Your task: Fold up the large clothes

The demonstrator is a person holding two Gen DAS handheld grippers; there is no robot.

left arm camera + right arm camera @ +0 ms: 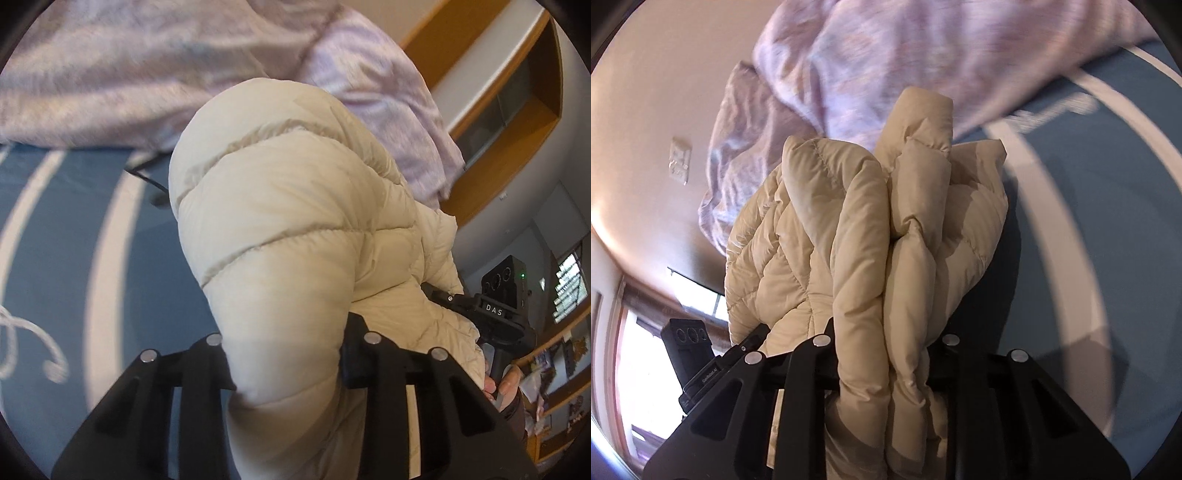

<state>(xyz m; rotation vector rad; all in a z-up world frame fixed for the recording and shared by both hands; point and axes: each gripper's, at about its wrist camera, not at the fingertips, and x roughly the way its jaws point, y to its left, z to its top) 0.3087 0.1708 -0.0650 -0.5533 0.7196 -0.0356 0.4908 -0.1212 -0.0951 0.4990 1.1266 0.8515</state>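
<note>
Left gripper [284,354] clamps puffer jacket [295,221] | right gripper [882,350] clamps jacket | label "DAS" [494,310]

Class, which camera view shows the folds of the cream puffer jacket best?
The right wrist view: the cream puffer jacket shows several stacked folds, clamped in the right hand-held gripper. The left wrist view shows one bulging section.

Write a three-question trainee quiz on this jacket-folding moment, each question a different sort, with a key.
1. True or false: both the left tongs and the right tongs are closed on the cream puffer jacket.
2. The lilac quilt lies: A) bunched on the blue bedsheet B) folded on a shelf C) under the jacket.
3. Fill in: the bedsheet's stripes are ____.

Key: 1 true; 2 A; 3 white.
</note>
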